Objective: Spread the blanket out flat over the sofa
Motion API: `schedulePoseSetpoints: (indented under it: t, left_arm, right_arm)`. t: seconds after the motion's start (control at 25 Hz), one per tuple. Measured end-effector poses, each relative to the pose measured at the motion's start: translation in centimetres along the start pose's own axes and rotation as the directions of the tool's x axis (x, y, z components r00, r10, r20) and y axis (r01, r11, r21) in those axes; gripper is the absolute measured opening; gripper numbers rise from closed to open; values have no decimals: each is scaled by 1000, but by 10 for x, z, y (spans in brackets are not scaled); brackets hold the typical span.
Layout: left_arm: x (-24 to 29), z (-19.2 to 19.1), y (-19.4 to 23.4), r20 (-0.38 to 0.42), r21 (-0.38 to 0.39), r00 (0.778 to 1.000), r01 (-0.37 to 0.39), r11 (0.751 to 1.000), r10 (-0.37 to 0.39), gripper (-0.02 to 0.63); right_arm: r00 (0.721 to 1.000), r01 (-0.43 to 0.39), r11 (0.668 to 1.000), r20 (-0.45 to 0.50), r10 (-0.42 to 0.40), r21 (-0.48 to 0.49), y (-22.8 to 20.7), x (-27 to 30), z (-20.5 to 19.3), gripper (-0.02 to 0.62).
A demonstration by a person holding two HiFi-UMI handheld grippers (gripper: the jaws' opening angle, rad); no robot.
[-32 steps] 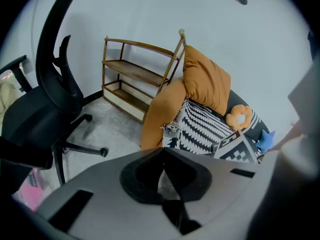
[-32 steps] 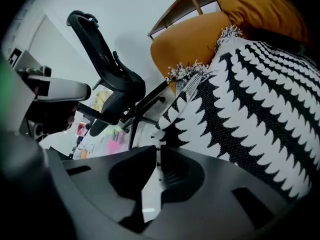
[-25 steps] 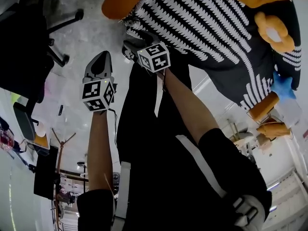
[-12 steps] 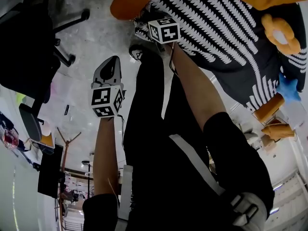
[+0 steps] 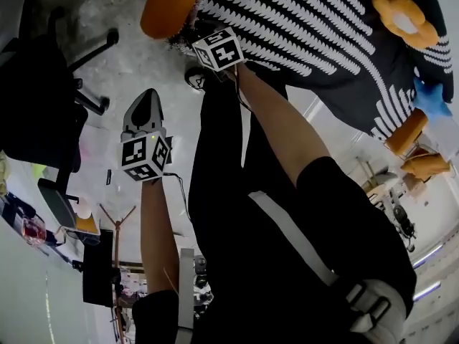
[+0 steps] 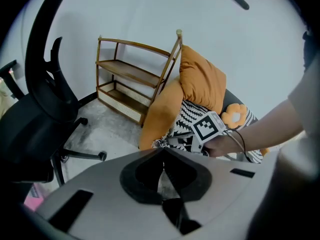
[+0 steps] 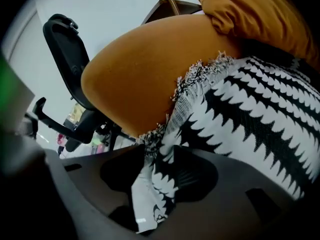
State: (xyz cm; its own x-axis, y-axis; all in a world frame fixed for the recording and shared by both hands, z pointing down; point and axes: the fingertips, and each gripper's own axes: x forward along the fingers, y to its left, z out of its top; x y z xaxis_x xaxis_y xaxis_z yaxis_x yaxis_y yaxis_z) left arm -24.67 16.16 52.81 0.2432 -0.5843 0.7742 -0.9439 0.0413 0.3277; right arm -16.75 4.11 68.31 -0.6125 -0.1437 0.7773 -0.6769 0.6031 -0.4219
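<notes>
The black-and-white patterned blanket (image 5: 308, 27) lies over the orange sofa (image 5: 168, 6), its fringed edge reaching the sofa arm (image 7: 145, 79). My right gripper (image 5: 192, 41) is at that edge beside the arm. A bunched corner of blanket (image 7: 160, 169) runs between its jaws, which pinch the cloth while they are opening slightly. The left gripper view shows the right gripper (image 6: 172, 139) at the fringe. My left gripper (image 5: 145, 100) hangs over the bare floor to the left, apart from the blanket. It is shut (image 6: 163, 154) and holds nothing.
A black office chair (image 5: 43, 99) stands on the grey floor left of the sofa. A wooden shelf unit (image 6: 130, 79) is against the wall behind the arm. An orange pillow (image 6: 200, 79), a flower cushion (image 5: 403, 16) and a blue star cushion (image 5: 430, 99) lie on the sofa.
My right gripper has gone up and left to the blanket's fringed edge by the sofa arm and closed on it. The left gripper has stayed about where it was.
</notes>
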Motion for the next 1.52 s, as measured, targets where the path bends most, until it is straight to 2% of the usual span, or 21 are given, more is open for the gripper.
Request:
schedulePoseSetpoints:
  t: [0.04, 0.08, 0.2, 0.36, 0.52, 0.56, 0.68, 0.84, 1.04, 1.2, 1.28, 1.36, 1.4, 1.52]
  left_arm:
    - [2, 5, -2, 2, 4, 1000, 9, 1000, -9, 21]
    - [4, 9, -6, 2, 7, 1000, 19, 1000, -19, 21]
    - [11, 17, -26, -7, 28, 999, 47, 998, -47, 21]
    - [29, 34, -52, -1, 77, 997, 75, 994, -76, 21]
    - [43, 31, -87, -17, 17, 996, 89, 996, -88, 21]
    - [47, 30, -100, -28, 22, 995, 98, 995, -97, 21]
    - [55, 30, -147, -68, 111, 989, 140, 984, -133, 23]
    - [52, 22, -198, -124, 152, 977, 190, 970, -172, 21]
    - [36, 11, -278, -209, 268, 954, 267, 926, -214, 21]
    - [20, 11, -330, -262, 375, 936, 322, 869, -234, 21]
    - [18, 26, -353, -254, 412, 934, 338, 846, -249, 21]
    - [11, 41, -378, -228, 426, 938, 338, 840, -262, 21]
    - [4, 48, -390, -212, 427, 941, 333, 840, -266, 21]
    - [-23, 68, -417, -153, 408, 950, 311, 858, -271, 21]
  right_arm:
    - [1000, -4, 1000, -7, 3, -1, -2, -7, -3, 230]
    - [1000, 5, 1000, -6, -5, 4, -5, -17, -8, 262]
    - [998, 57, 998, 15, -58, 36, -20, -56, -28, 259]
    - [992, 117, 986, 41, -123, 122, -45, -104, -51, 191]
    - [985, 173, 972, -10, -174, 161, -68, -155, -94, 169]
    - [983, 184, 967, -12, -185, 175, -76, -169, -101, 165]
    - [972, 227, 944, 0, -234, 241, -97, -217, -118, 151]
    - [959, 268, 919, 12, -283, 289, -108, -278, -140, 127]
    - [955, 275, 906, 14, -295, 322, -112, -358, -166, 112]
    - [949, 285, 891, 27, -314, 354, -111, -417, -187, 110]
    - [935, 306, 876, 56, -350, 374, -120, -444, -187, 92]
    - [923, 322, 861, 73, -378, 395, -128, -472, -192, 27]
    - [921, 324, 855, 70, -382, 405, -127, -486, -198, 9]
    - [923, 318, 854, 72, -378, 412, -114, -522, -208, 9]
